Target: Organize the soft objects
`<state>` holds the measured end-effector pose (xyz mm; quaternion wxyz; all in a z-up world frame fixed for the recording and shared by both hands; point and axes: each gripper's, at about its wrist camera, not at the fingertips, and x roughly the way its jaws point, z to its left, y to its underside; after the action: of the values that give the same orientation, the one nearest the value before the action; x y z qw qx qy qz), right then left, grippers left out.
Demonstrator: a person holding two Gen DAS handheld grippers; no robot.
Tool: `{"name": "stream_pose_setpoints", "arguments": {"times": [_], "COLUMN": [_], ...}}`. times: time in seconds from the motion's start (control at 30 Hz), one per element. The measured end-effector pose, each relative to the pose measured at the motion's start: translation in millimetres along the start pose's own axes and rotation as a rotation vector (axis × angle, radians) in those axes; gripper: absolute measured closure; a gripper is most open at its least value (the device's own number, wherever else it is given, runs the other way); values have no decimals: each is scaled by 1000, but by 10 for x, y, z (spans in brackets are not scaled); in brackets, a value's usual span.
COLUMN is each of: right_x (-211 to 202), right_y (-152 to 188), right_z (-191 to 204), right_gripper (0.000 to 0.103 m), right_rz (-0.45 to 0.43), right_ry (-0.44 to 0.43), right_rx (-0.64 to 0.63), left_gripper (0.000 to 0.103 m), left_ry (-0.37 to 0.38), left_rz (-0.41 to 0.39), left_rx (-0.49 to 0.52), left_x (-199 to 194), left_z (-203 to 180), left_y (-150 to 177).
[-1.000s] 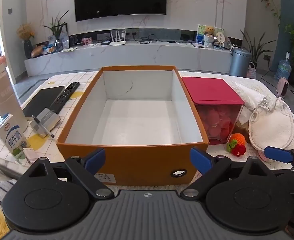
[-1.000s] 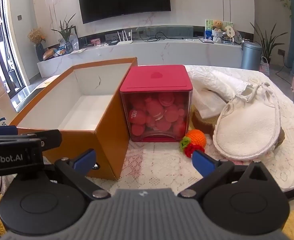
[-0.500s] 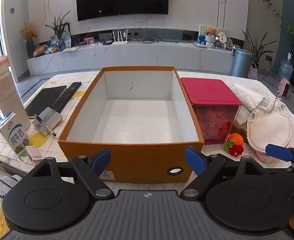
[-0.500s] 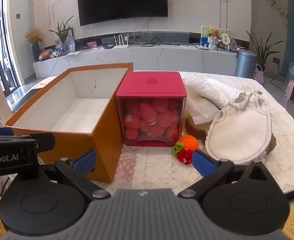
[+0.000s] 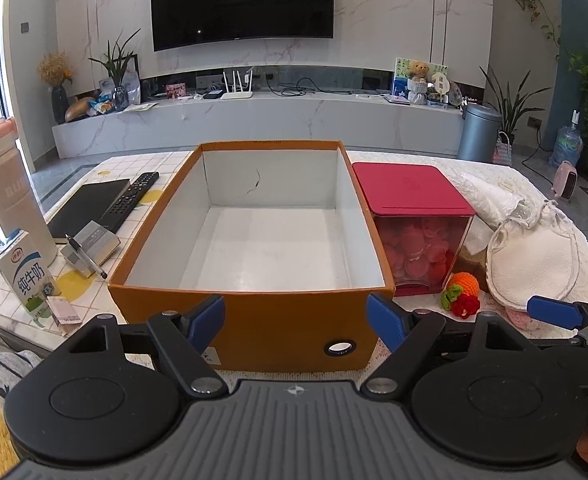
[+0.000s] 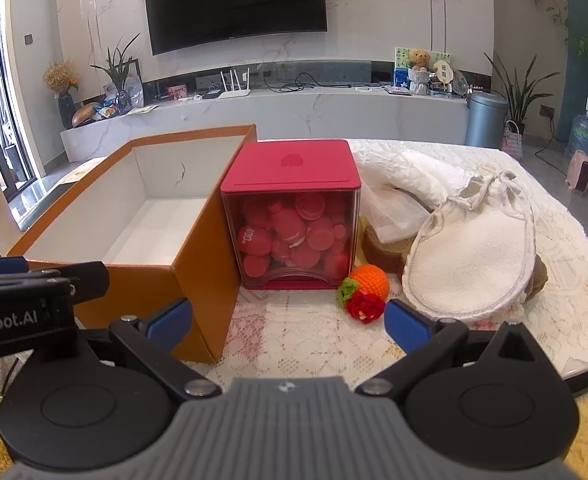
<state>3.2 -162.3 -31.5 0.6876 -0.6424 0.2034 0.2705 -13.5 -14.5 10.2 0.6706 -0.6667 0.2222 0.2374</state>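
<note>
An empty orange box (image 5: 250, 320) with a white inside stands in front of my left gripper (image 5: 296, 318), which is open and empty at its near wall. The box also shows in the right wrist view (image 6: 202, 276). To its right lie an orange crocheted ball (image 6: 370, 278) with a red crocheted flower (image 6: 364, 306), a white cloth pouch (image 6: 474, 256), crumpled white cloth (image 6: 406, 176) and a brown soft thing (image 6: 382, 248) partly under them. My right gripper (image 6: 288, 322) is open and empty, just short of the crocheted pieces.
A red-lidded clear cube (image 6: 294, 216) of red pieces stands between the box and the soft things. Left of the box are a milk carton (image 5: 26, 276), a bottle (image 5: 12, 200), a remote (image 5: 132, 198), a notebook (image 5: 88, 206) and a pen (image 5: 86, 256).
Both grippers have drawn back and risen slightly, so the box and the soft things sit lower and a bit farther in view. Nothing was grasped.
</note>
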Motion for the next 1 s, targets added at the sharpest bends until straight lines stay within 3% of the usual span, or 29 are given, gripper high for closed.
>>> {"name": "stream_pose_setpoints", "arguments": {"times": [1.0], "right_x": [10], "right_y": [4], "right_z": [15], "right_gripper": [3], "right_rz": [-5], "right_ry": [2], "right_rx": [-11], "left_gripper": [8], "left_ry": [-13], "left_rz": [-4], "left_rx": [-2], "left_x": [-19], "left_z": [-2], "left_y": [7]}}
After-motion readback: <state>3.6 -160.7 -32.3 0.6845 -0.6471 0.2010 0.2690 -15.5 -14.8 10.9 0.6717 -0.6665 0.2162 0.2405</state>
